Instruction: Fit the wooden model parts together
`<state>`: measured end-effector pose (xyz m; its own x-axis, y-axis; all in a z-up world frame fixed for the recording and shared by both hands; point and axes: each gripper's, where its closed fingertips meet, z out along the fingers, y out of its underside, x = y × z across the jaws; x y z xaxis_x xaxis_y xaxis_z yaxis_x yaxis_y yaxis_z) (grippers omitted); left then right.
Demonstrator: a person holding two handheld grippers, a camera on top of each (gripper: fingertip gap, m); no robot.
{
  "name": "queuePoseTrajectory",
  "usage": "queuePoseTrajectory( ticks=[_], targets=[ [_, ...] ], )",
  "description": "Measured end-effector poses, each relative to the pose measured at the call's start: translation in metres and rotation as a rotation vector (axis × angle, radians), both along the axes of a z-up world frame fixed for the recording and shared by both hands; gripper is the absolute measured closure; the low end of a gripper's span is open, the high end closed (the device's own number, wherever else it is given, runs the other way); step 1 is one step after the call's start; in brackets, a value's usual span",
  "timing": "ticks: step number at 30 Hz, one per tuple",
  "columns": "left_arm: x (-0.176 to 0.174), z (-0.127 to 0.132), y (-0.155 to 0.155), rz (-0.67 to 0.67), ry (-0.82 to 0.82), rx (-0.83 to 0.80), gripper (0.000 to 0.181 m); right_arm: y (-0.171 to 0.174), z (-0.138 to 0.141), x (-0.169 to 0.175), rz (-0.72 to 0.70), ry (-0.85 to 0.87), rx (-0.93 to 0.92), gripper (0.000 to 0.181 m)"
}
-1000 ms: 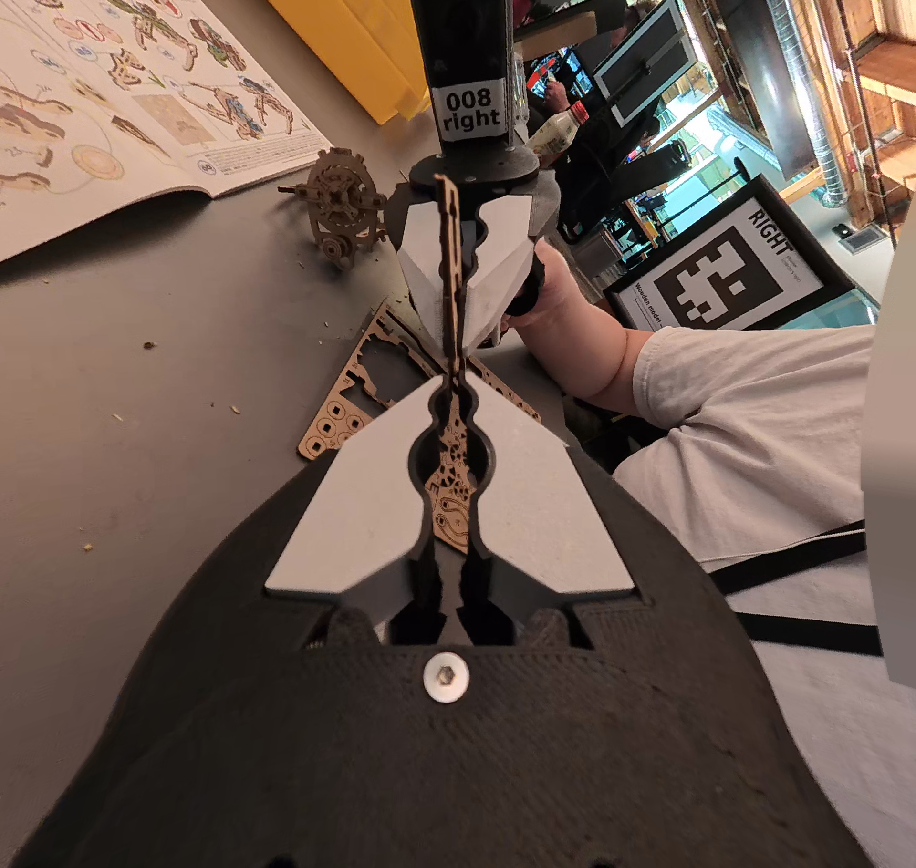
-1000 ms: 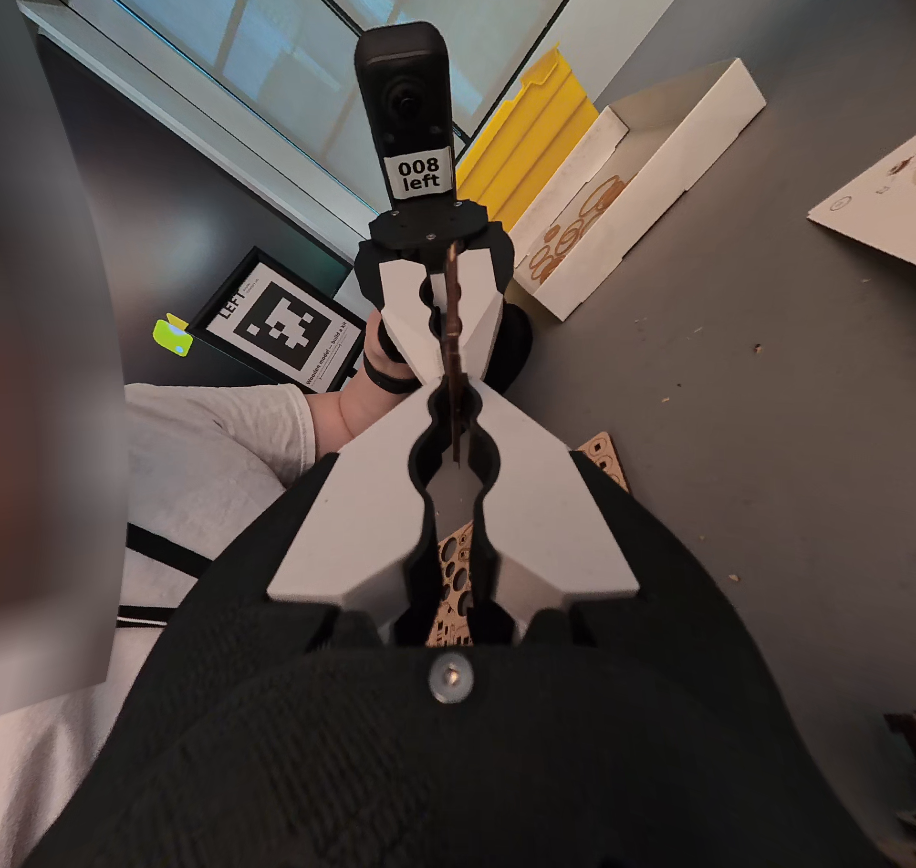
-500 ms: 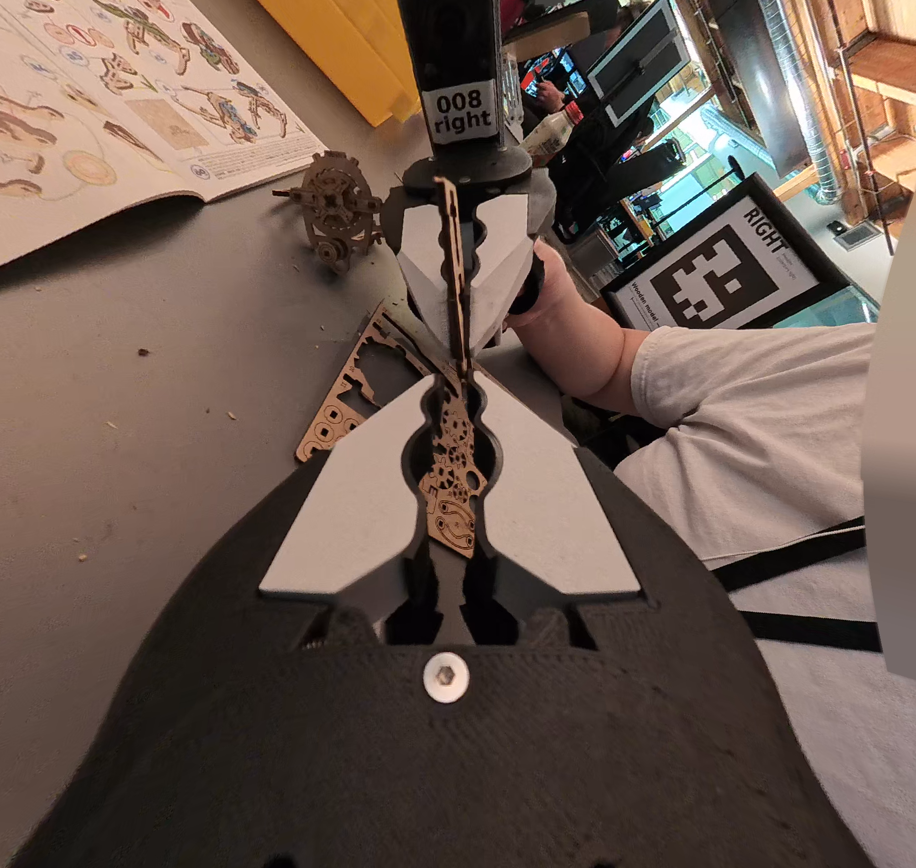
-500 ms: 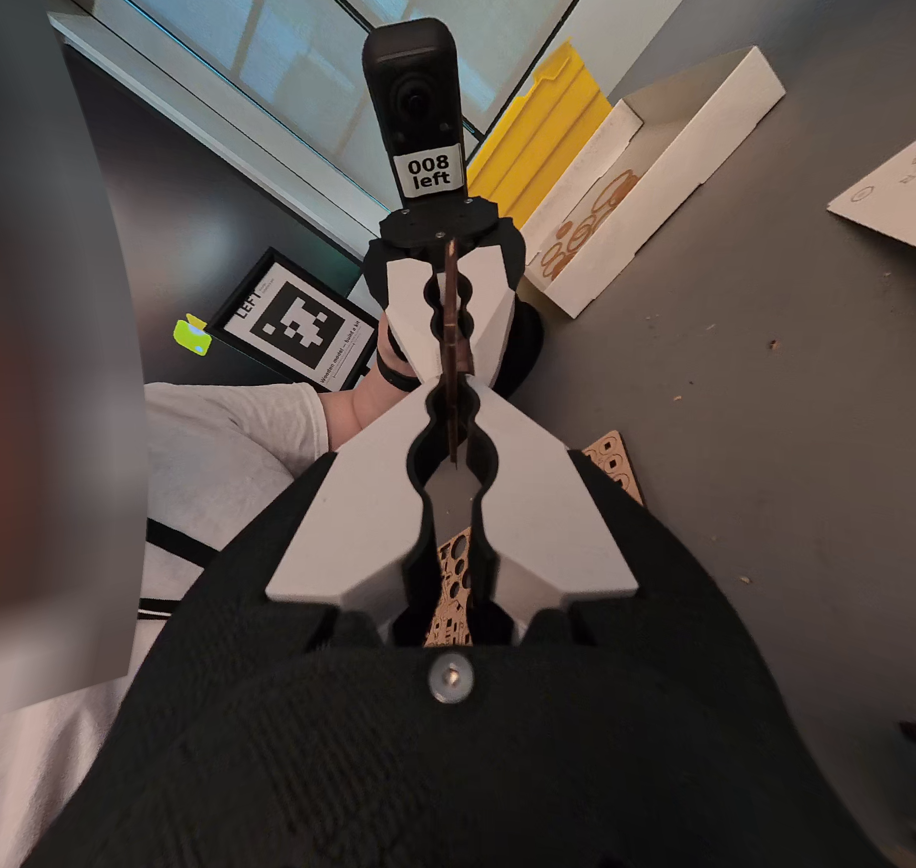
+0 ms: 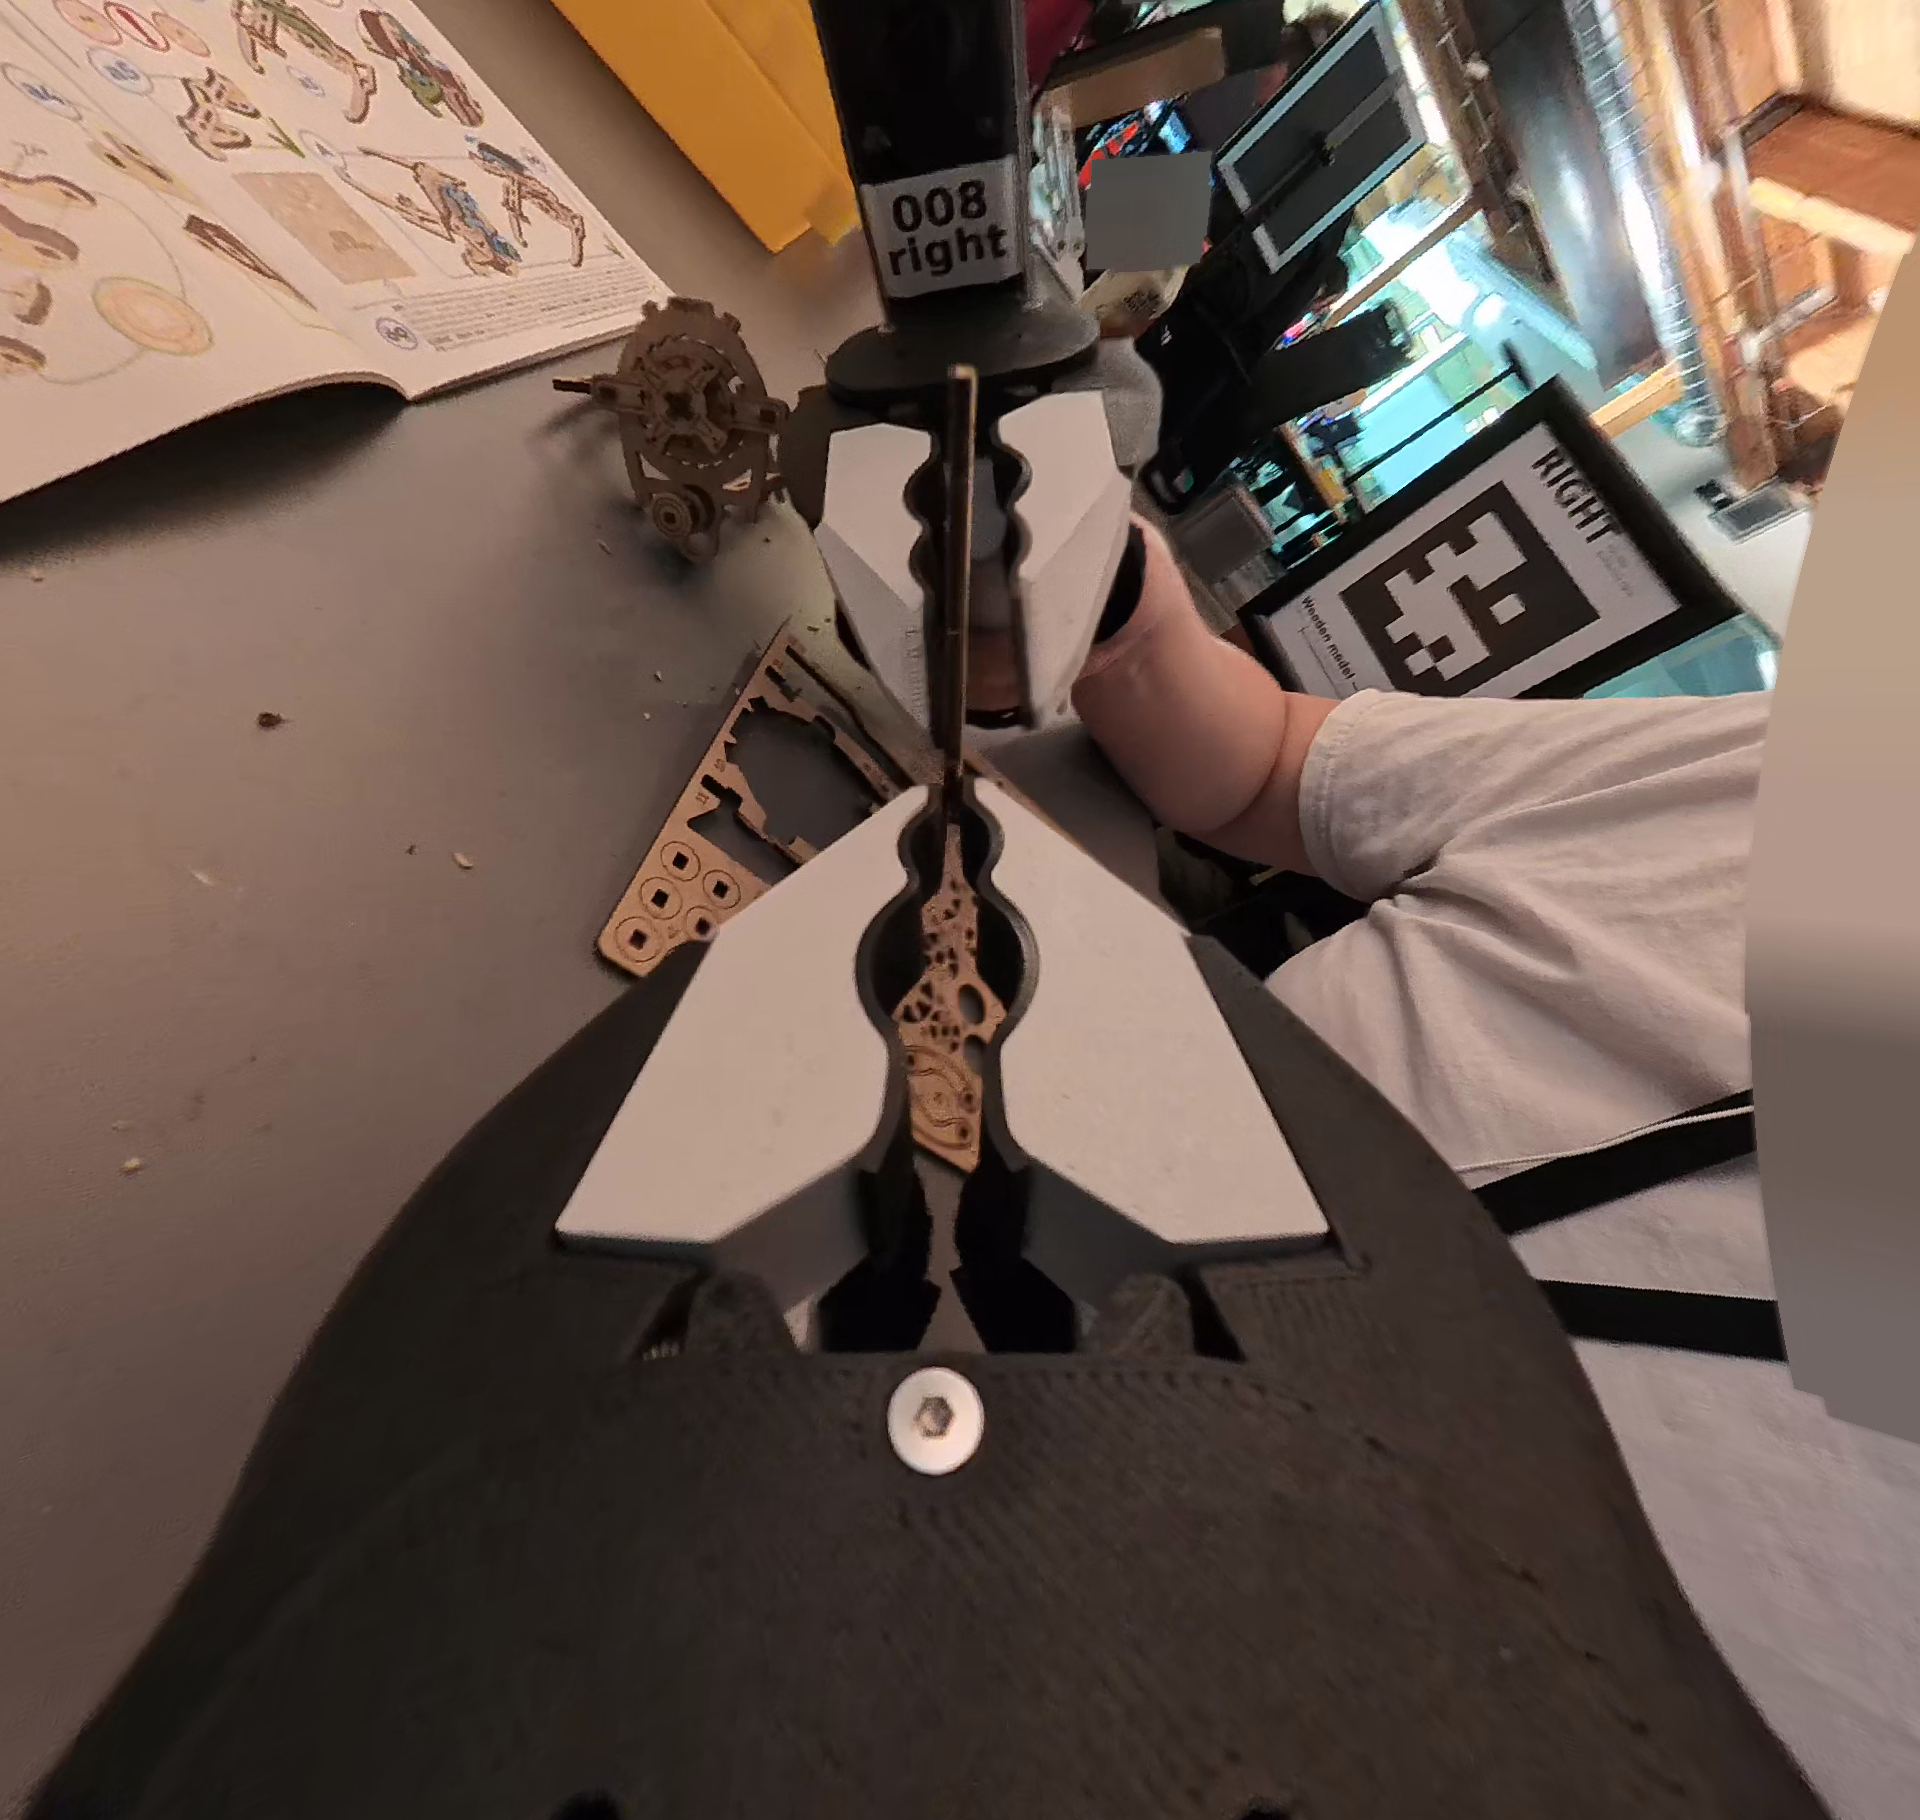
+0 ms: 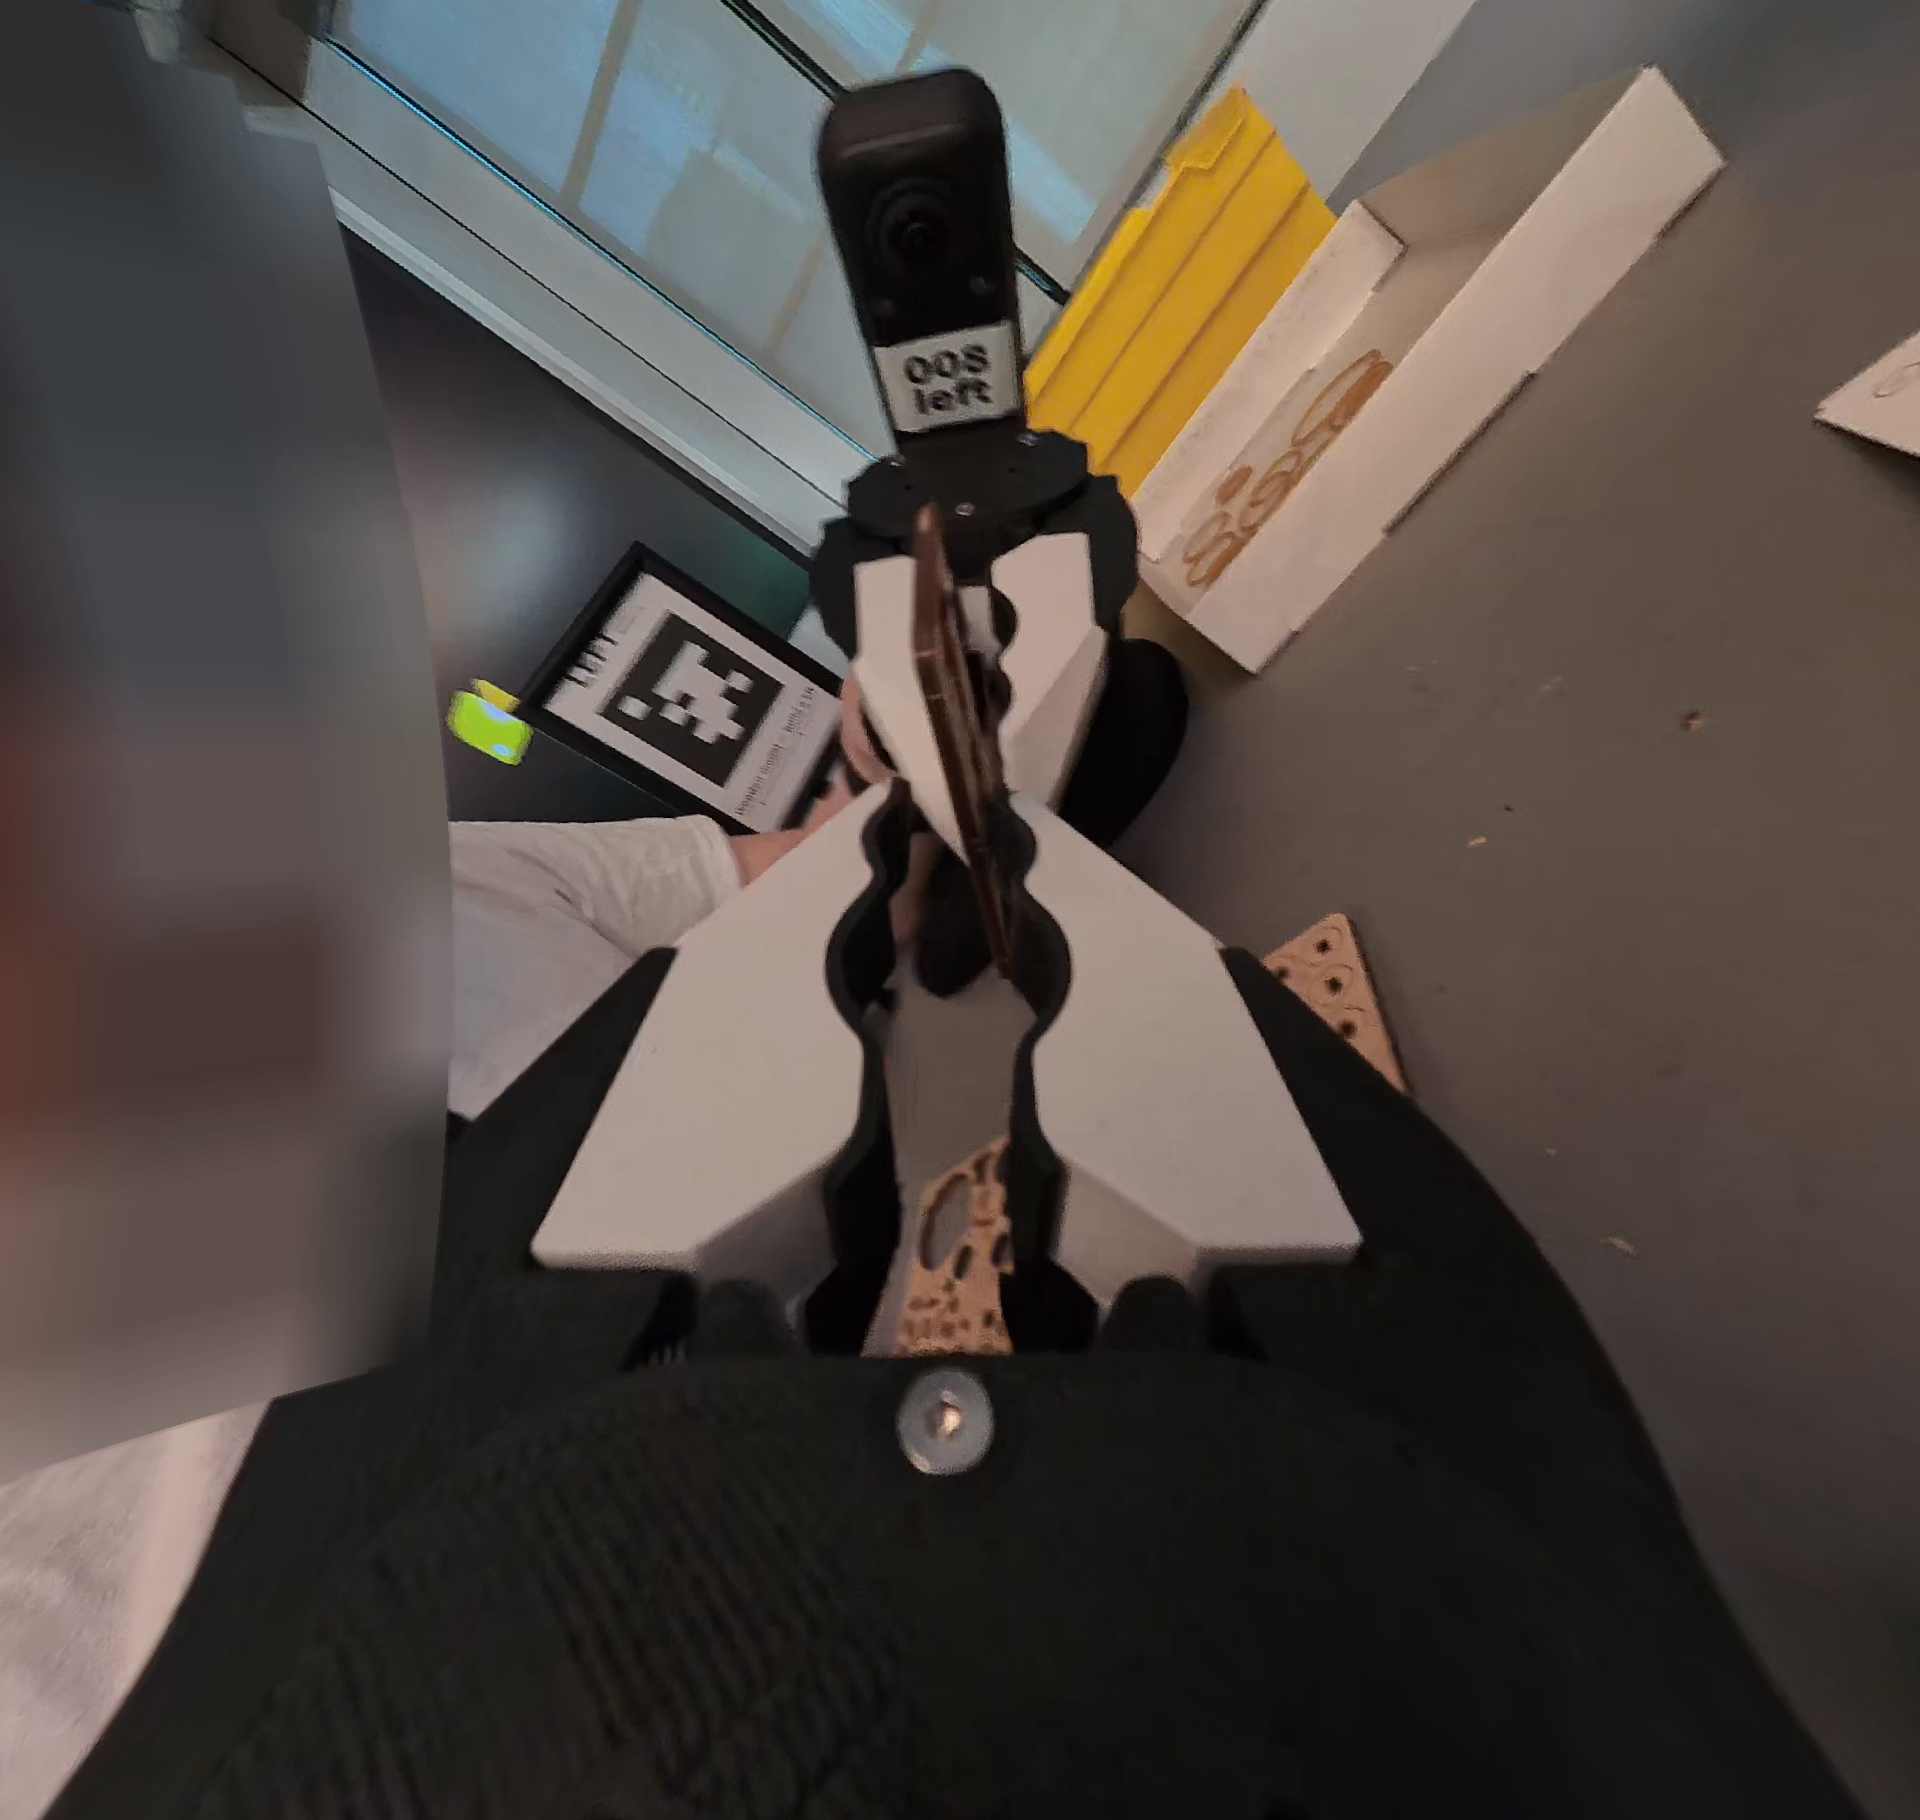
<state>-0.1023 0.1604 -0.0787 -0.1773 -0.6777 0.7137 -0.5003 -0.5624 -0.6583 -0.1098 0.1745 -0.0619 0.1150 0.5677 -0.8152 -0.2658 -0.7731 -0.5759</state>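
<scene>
A thin laser-cut wooden sheet (image 5: pixel 948 1001) is held edge-on above the grey table between the two grippers, which face each other. My left gripper (image 5: pixel 951 799) is shut on its near end. It also shows in the right wrist view (image 6: pixel 971 783), still pinching the sheet (image 6: pixel 956 710). My right gripper (image 6: pixel 954 814) is open, with a clear gap between its fingers. The sheet leans against its right finger (image 6: pixel 1122 1022). The right gripper also shows in the left wrist view (image 5: pixel 971 705), with the sheet's edge between its parted fingers.
A part-built wooden gear assembly (image 5: pixel 686 440) stands beside an open instruction booklet (image 5: pixel 260 160). A punched-out wooden sheet (image 5: pixel 748 835) lies flat below the grippers. A yellow bin (image 6: pixel 1174 316) and a white box (image 6: pixel 1475 336) with wooden rings sit at the table's far side. A person's arm (image 5: pixel 1226 731) is close. My two grippers' fingertips are within a few centimetres of each other.
My right gripper has opened and let go of the wooden sheet, which now tilts toward its right finger. My left gripper keeps its hold. The right wrist view is blurred by motion.
</scene>
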Motion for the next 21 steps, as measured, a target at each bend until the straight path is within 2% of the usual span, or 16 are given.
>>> queuePoseTrajectory(
  ticks=[5,9,13,17,21],
  targets=[
    [-0.002,0.013,0.002,-0.002,-0.06,-0.123,0.181,0.002,0.017,0.007,0.01,0.16,-0.048,0.159],
    [-0.001,0.015,0.002,0.007,-0.07,-0.131,0.181,0.006,0.013,0.01,-0.029,0.107,-0.015,0.153],
    [-0.002,0.018,0.005,0.015,-0.085,-0.132,0.181,0.01,0.028,0.018,-0.084,0.156,0.044,0.142],
    [-0.002,0.021,0.005,0.019,-0.099,-0.134,0.181,0.012,0.042,0.029,-0.119,0.236,0.073,0.141],
    [-0.002,0.021,0.006,0.025,-0.101,-0.13,0.181,0.013,0.04,0.028,-0.127,0.217,0.074,0.143]
  ],
)
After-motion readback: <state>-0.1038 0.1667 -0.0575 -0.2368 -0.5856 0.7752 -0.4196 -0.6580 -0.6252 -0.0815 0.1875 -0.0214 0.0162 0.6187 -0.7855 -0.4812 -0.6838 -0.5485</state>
